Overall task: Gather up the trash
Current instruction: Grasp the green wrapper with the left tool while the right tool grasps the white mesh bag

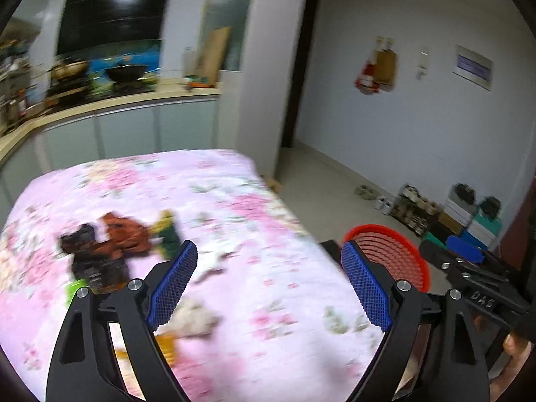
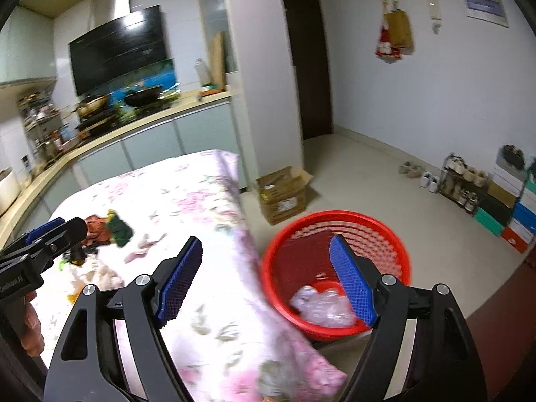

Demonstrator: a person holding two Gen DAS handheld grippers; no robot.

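Note:
A table with a pink floral cloth (image 1: 207, 201) holds a pile of trash: brown and orange wrappers (image 1: 110, 241), a green wrapper (image 1: 169, 231), a crumpled tissue (image 1: 194, 318). My left gripper (image 1: 268, 284) is open and empty above the table's near part. My right gripper (image 2: 268, 278) is open and empty, over the table's right edge and the red basket (image 2: 368, 231) on the floor. Crumpled clear plastic (image 2: 321, 305) lies in the basket. The basket also shows in the left wrist view (image 1: 395, 251). The wrappers also show in the right wrist view (image 2: 107, 227).
A cardboard box (image 2: 284, 194) stands on the floor beyond the basket. Shoes and a shoe rack (image 2: 462, 181) line the right wall. A kitchen counter (image 2: 134, 124) with pans runs behind the table. A white pillar (image 2: 264, 67) stands at the table's far corner.

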